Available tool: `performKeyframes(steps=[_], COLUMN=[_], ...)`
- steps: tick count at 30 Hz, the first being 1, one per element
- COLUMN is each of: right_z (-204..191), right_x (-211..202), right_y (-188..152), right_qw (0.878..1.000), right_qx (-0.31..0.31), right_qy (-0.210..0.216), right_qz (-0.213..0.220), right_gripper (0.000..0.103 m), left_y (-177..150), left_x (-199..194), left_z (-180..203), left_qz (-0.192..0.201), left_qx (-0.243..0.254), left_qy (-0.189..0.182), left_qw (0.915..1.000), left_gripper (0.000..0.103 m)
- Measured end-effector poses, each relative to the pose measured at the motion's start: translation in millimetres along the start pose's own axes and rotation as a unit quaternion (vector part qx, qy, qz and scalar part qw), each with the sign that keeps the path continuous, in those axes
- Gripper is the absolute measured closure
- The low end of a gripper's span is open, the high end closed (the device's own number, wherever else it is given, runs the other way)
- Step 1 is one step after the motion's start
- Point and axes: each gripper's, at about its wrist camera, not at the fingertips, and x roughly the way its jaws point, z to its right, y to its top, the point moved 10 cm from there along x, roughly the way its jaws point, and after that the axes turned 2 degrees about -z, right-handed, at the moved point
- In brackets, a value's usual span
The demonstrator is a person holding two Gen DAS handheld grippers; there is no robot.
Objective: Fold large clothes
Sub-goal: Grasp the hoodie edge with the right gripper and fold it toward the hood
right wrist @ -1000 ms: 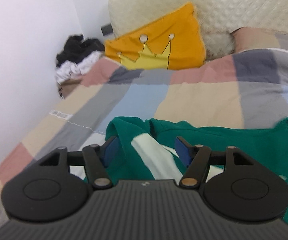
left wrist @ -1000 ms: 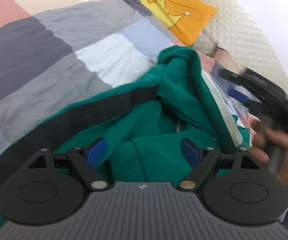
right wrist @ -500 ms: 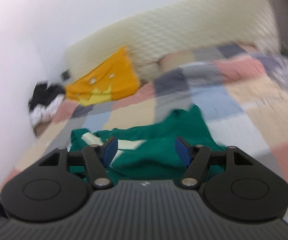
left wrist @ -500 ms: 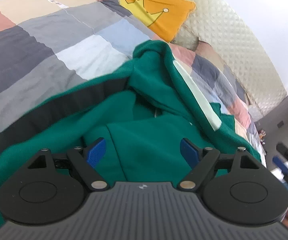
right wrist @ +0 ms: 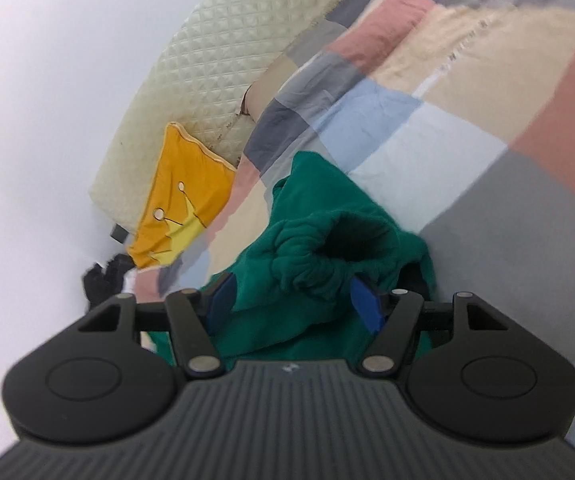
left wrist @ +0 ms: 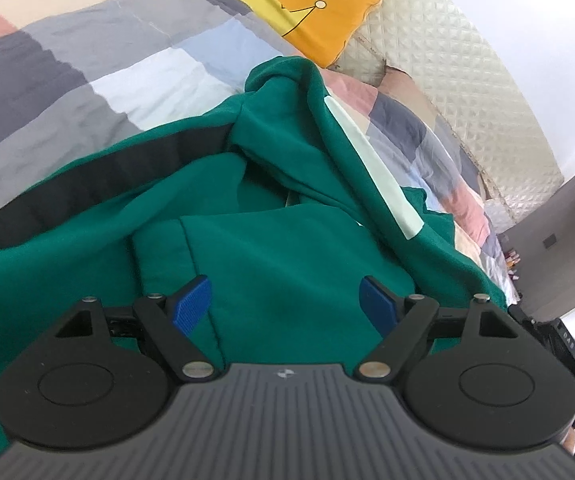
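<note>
Here the green garment [left wrist: 287, 248] lies crumpled on the patchwork quilt [left wrist: 87, 64] of the bed, unfolded, with a dark band running toward 9 o'clock and a pale stripe [left wrist: 371, 168] toward 1 o'clock in the left wrist view. The left gripper [left wrist: 286, 300] hovers over the middle of the cloth, its jaws apart and holding nothing; compared with a second ago its view has changed little, save that the other hand and tool, then visible at 3 o'clock, have left the frame. The right gripper [right wrist: 293, 302] has changed far more: a second ago it looked level across the bed toward the yellow crown cushion [right wrist: 179, 208], whereas now its view is rolled steeply, the cushion sits at 9 o'clock against the quilted headboard [right wrist: 207, 64], and a gathered cuff or hem opening [right wrist: 351, 236] of the garment lies just ahead of the jaws, which stand apart with bunched cloth between them. Whether the pads touch the fabric cannot be told. Judged from this, the right tool has swung round to the far end of the garment to take an edge, so folding proper has not begun; spreading the cloth flat appears to be the step in hand.
</note>
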Motion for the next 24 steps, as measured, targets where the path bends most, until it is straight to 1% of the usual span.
performKeyframes(steps=[4,7,9,10,11,13,14,18,24], right_z=[-6,-14,-18,-21,-23,-27,-31,-60,-123], right_x=[7,16,21,22,24,19,14,-18,-83], right_y=[9,9,4,-1,-5,-12,-14,-13,-19], right_qw=[0.999,0.996,0.993,0.992,0.991,0.988,0.988,0.989,0.979], right_qx=[-0.044,-0.088,-0.113,-0.124,-0.135,-0.153,-0.155,-0.148,-0.195], right_qy=[-0.007,-0.013,-0.012,-0.011,-0.014,-0.02,-0.017,0.016,0.052], right_qz=[0.023,0.026,0.022,0.015,0.007,0.001,0.0,0.005,0.02], right_gripper=[0.037,0.037,0.046,0.054,0.065,0.075,0.078,0.08,0.082], left_y=[-1,-2,-1,1,2,4,5,8,14], left_x=[8,13,15,16,17,17,16,9,-13], left_z=[1,-1,-1,-1,-2,-2,-2,-4,-4], left_qz=[-0.003,-0.006,-0.003,-0.001,0.001,0.004,0.006,0.014,0.033], left_qx=[0.013,0.018,0.023,0.024,0.025,0.022,0.021,0.011,0.005], left_qy=[0.01,0.016,0.019,0.022,0.025,0.026,0.025,0.02,0.009], left_qw=[0.9999,0.9997,0.9996,0.9995,0.9994,0.9994,0.9995,0.9996,0.9994], left_gripper=[0.019,0.019,0.019,0.019,0.019,0.019,0.019,0.019,0.019])
